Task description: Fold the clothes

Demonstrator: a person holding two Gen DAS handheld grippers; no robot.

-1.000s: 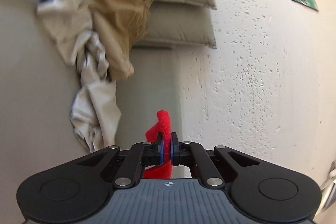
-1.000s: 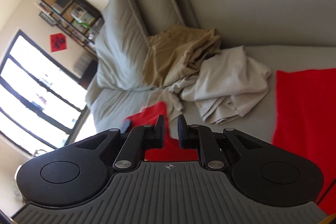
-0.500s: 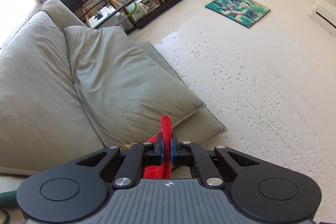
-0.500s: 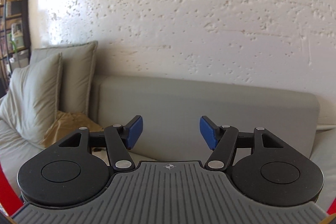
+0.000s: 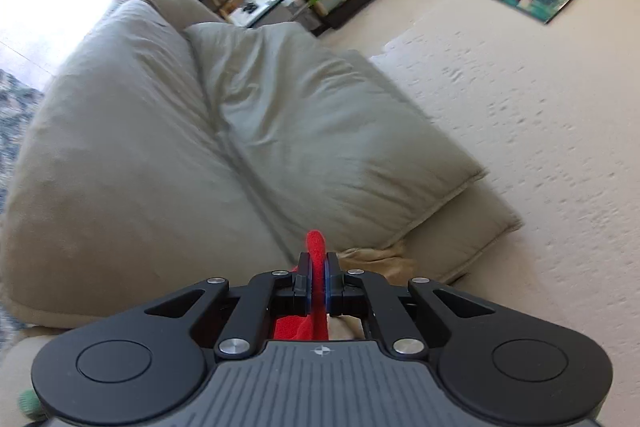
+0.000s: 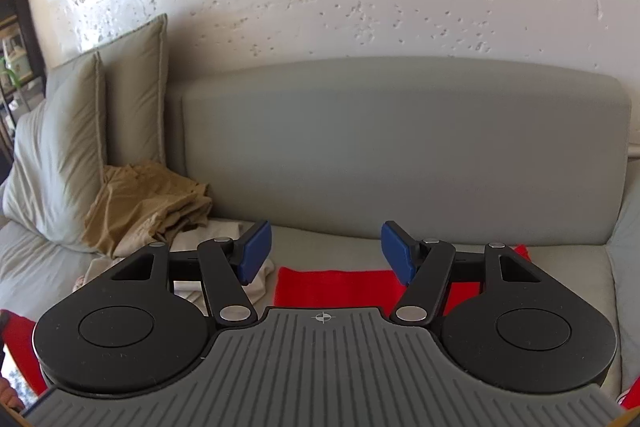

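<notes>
**A:** Where did things stand with the red cloth [image 6: 336,283]?

**B:** Part of it lay spread on the sofa [image 6: 400,147] seat, just under the right hand-held gripper [image 6: 326,251]. Another edge [image 5: 316,263] was pinched in the left hand-held gripper [image 5: 318,279], whose jaws were closed tight on it, a tuft sticking out past the tips.

**A:** And the right one?

**B:** Its jaws had just been opening and stood wide with nothing between them; the blue pads [image 6: 254,251] hung above the cloth, not touching it.

**A:** So what could have gone wrong?

**B:** Mostly the one-sided hold, I judged. With only the left side gripping, any pull would have dragged the spread part across the seat and bunched it, spoiling whatever fold was laid. The grip itself looked narrow, only a thin edge, so a sharp tug might have slipped it free.

**A:** Anything nearby to worry about?

**B:** The tan garment [image 6: 148,211] and the white garment [image 6: 224,255] were heaped near the red cloth's left edge. A right-side regrasp aimed too far that way could have caught white fabric along with the red.

**A:** And the left view?

**B:** It showed cushions [image 5: 200,155] and wall, not the cloth on the seat, so the left side was working blind.
</notes>
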